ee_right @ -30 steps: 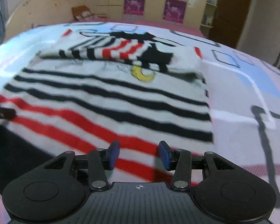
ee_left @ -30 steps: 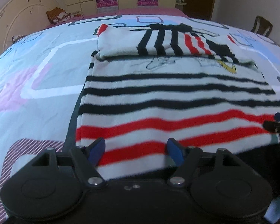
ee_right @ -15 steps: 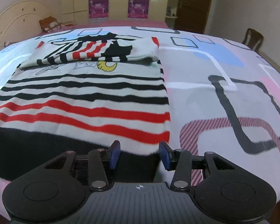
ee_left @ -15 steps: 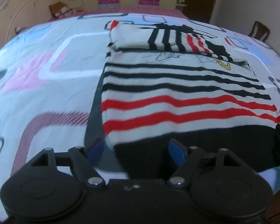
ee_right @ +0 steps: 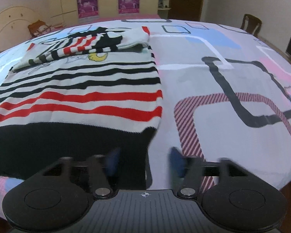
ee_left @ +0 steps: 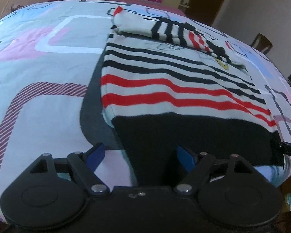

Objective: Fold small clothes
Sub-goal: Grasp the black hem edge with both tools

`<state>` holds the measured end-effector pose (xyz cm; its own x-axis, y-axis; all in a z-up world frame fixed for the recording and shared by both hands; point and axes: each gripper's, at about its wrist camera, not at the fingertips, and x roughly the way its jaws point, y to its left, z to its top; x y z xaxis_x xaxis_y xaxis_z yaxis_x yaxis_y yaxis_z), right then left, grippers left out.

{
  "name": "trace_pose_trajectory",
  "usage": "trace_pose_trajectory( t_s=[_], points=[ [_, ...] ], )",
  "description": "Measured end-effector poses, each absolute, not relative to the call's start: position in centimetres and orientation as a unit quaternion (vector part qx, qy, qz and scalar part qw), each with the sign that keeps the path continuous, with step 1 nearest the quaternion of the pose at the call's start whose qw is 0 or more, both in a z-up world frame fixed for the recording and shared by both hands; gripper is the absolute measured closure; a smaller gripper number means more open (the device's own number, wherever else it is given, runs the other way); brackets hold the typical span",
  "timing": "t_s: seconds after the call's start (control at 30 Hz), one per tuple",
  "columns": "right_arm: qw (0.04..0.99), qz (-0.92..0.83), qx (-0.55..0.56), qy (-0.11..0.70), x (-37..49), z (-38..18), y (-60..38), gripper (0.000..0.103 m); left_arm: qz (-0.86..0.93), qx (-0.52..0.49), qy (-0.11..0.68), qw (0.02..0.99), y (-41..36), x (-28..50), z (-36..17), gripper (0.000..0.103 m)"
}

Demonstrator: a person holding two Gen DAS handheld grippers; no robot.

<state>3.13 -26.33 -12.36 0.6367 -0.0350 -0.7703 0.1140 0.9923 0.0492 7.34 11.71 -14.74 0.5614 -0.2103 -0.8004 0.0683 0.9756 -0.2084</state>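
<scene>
- Bedroom around me: a wide bed under a pale quilted bedspread (ee_right: 213, 81) printed with grey, pink and blue rounded squares, cream wardrobes with magenta posters (ee_right: 128, 2) behind, and a wooden chair (ee_right: 250, 24) off at the far side.
- On the bedspread lies the small knitted sweater (ee_left: 174, 73) — white with black and red stripes and a broad black hem band — spread flat, hem toward me.
- Its sleeves (ee_right: 83, 44) are already folded across the chest, stacked at the far end near the collar, partly covering a yellow moon motif (ee_right: 98, 57).
- My left gripper (ee_left: 139, 156), with blue pads, sits at the hem's left corner; its jaws stand apart, the black band lying between them, nothing pinched.
- My right gripper (ee_right: 143, 162) is at the hem's right corner; its jaws are opening — blurred with motion — and the corner of the black band lies between them, not pressed by either pad as far as I can see.
- Progress, as I judge it: sleeves done, body not yet doubled. What's left is to grip both hem corners, carry them up over the sleeves, and flatten the result.
</scene>
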Motion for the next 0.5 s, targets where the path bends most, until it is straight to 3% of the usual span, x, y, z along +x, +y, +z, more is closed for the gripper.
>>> trace_pose_trajectory(
  t_s=[0.13, 0.2, 0.3, 0.4, 0.5],
  points=[
    [0.901, -0.032, 0.076, 0.426, 2.5, -12.6, -26.5, 0.038, -0.094, -0.081, 0.46, 0.879, 11.3, 7.2, -14.7, 0.053],
    [0.9, -0.025, 0.087, 0.427, 2.4, -12.6, -26.5, 0.055, -0.097, -0.086, 0.461, 0.878, 11.3, 7.3, -14.7, 0.063],
    [0.898, -0.01, 0.086, 0.432, 2.5, -12.4, -25.8, 0.076, -0.11, -0.104, 0.468, 0.871, 11.3, 7.6, -14.7, 0.086],
    [0.893, 0.001, 0.094, 0.44, 2.7, -12.2, -25.6, 0.09, -0.121, -0.106, 0.469, 0.868, 11.1, 7.7, -14.7, 0.092],
    [0.889, 0.011, 0.114, 0.444, 2.9, -12.0, -26.1, 0.096, -0.127, -0.113, 0.463, 0.87, 11.2, 7.7, -14.3, 0.093]
  ],
)
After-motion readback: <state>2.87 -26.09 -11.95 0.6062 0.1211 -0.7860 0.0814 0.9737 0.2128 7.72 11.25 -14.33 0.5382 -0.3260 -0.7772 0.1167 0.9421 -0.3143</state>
